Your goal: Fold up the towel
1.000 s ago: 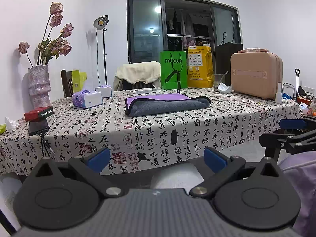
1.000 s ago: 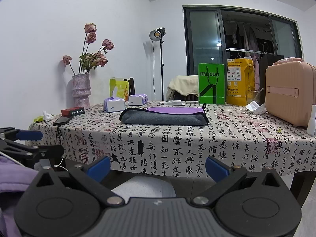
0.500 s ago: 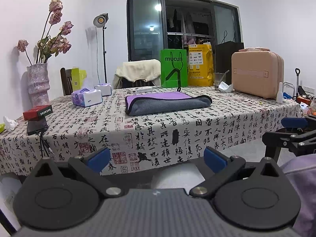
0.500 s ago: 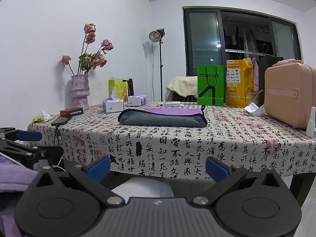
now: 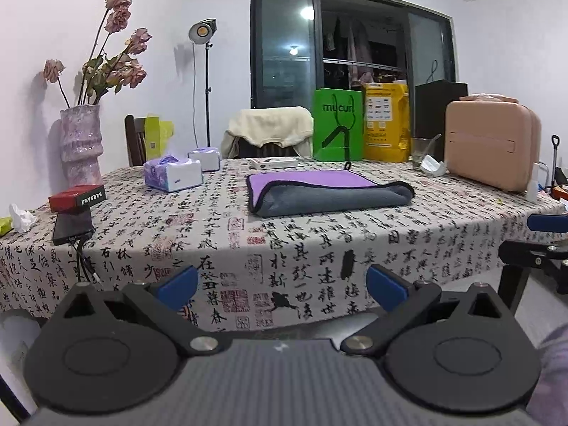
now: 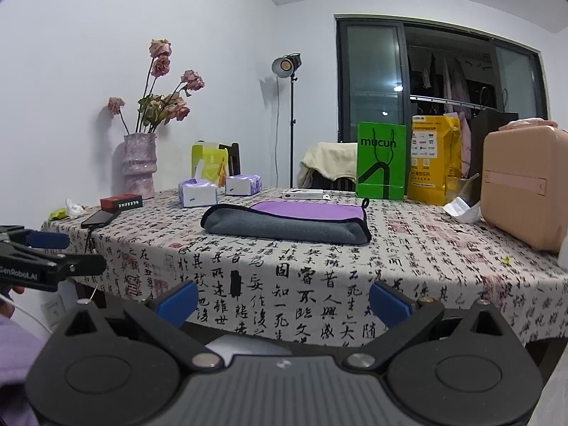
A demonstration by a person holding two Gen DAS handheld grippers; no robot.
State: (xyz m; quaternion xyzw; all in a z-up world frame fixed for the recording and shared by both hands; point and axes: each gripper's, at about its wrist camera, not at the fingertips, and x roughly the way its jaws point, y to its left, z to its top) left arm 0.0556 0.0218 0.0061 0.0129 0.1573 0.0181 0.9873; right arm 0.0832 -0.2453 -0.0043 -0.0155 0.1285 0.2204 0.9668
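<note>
Calligraphy-print cloth covered the table (image 5: 149, 227), and the towel (image 5: 330, 193) lay near its middle, already doubled over with grey outside and purple inside showing. Both tools were held off the near table edge, well apart from the towel. I read the left tool (image 5: 282, 284) as released, its blue pads spread wide with nothing between them; the right tool (image 6: 284, 298) stood equally wide and empty.

Hazards I judged from this position:
- A pinch taken too deep at the towel could catch the tablecloth with it and drag the tissue box (image 5: 174, 174) left of the towel.
- A single-layer grip would peel the fold apart.
- Uneven lift between the two tools would skew the edges.
</note>
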